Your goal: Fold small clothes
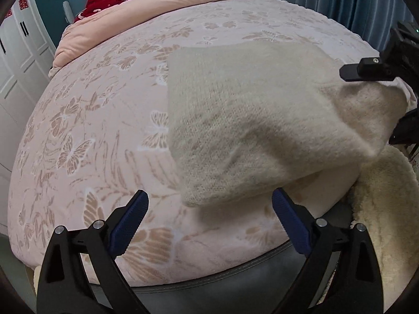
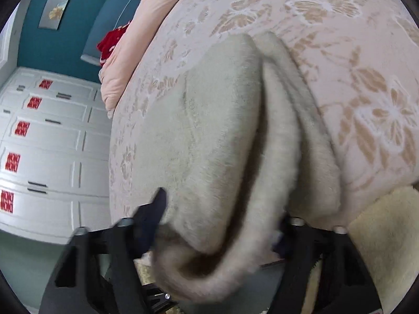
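the left gripper (image 1: 209,219) is hanging wide open and empty at the bottom of its frame, the cream knit sweater (image 1: 251,120) lying on the butterfly-print bedspread (image 1: 86,120) at centre right. the right gripper (image 2: 220,225) is clasping the sweater's bunched edge. red stickers (image 2: 22,128) are showing on the white drawers (image 2: 52,141) at left, their writing unreadable.

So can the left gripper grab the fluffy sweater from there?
Probably yes. The left gripper is open, the cream sweater hangs just ahead, and nothing sits between them.
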Demonstrator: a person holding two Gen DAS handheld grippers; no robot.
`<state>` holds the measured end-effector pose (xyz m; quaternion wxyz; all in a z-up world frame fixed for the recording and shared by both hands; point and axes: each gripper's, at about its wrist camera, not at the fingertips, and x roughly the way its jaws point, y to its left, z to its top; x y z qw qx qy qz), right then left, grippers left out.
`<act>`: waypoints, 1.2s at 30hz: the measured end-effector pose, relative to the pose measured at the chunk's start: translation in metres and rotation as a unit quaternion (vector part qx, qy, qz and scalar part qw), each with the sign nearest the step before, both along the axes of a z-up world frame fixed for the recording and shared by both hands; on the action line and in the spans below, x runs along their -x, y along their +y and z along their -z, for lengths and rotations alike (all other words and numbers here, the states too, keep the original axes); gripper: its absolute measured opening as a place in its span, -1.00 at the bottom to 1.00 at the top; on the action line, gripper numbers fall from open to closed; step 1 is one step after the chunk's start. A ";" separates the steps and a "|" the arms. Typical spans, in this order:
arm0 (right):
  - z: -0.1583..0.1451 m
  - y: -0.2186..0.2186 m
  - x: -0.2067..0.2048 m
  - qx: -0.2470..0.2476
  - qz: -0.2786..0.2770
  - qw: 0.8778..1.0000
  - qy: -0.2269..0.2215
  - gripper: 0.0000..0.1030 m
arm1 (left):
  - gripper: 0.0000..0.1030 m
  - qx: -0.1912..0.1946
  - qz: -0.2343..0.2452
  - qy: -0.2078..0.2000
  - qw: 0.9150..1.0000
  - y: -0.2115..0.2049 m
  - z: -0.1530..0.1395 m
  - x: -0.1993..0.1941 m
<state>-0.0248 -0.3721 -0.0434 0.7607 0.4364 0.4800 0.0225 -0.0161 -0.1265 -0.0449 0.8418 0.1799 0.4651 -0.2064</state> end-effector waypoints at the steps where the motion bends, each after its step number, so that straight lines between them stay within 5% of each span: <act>1: -0.010 0.005 -0.008 0.024 -0.017 1.000 0.004 -0.54 | 0.81 -0.003 -0.003 -0.004 1.000 0.001 0.000 0.000; 5: -0.095 0.007 -0.018 0.008 -0.057 0.988 -0.147 -0.58 | 0.81 0.004 -0.001 -0.011 1.000 0.007 -0.003 0.004; 8: -0.115 -0.011 -0.015 -0.010 -0.053 0.977 -0.204 -0.60 | 0.81 0.008 -0.003 -0.022 1.000 0.006 -0.005 0.003; 11: -0.049 -0.028 -0.033 0.067 -0.042 0.992 -0.098 -0.57 | 0.81 0.002 -0.025 -0.028 0.999 0.005 -0.004 -0.006; 13: 0.013 -0.040 -0.037 0.051 -0.026 0.998 0.016 -0.56 | 0.81 -0.002 -0.050 -0.017 0.999 0.006 0.000 -0.016; 14: 0.027 -0.043 -0.031 0.038 -0.017 0.999 0.029 -0.54 | 0.81 0.000 -0.057 -0.008 0.998 0.005 0.001 -0.021; 20: -0.003 -0.039 0.012 0.031 0.008 0.999 -0.030 0.05 | 0.79 -0.015 -0.058 -0.012 0.998 -0.001 0.000 -0.024; 23: 0.002 -0.029 0.025 0.023 0.002 0.999 -0.030 0.23 | 0.18 -0.025 -0.053 0.021 0.998 -0.001 0.010 -0.029; 24: 0.008 -0.024 0.025 0.027 -0.005 0.999 -0.025 0.20 | 0.04 -0.023 -0.058 0.039 0.997 0.001 0.015 -0.031; 26: 0.011 -0.013 0.018 0.074 -0.007 0.997 -0.016 -0.73 | -0.12 -0.005 -0.068 0.065 0.996 0.005 0.020 -0.033; 32: -0.033 -0.025 0.041 0.042 0.049 0.992 -0.113 -0.82 | -0.18 0.007 -0.067 0.070 0.995 0.010 0.016 -0.033; 36: 0.033 -0.027 0.031 0.073 0.017 0.997 0.019 -0.81 | -0.15 0.015 -0.077 0.086 0.993 0.013 0.022 -0.037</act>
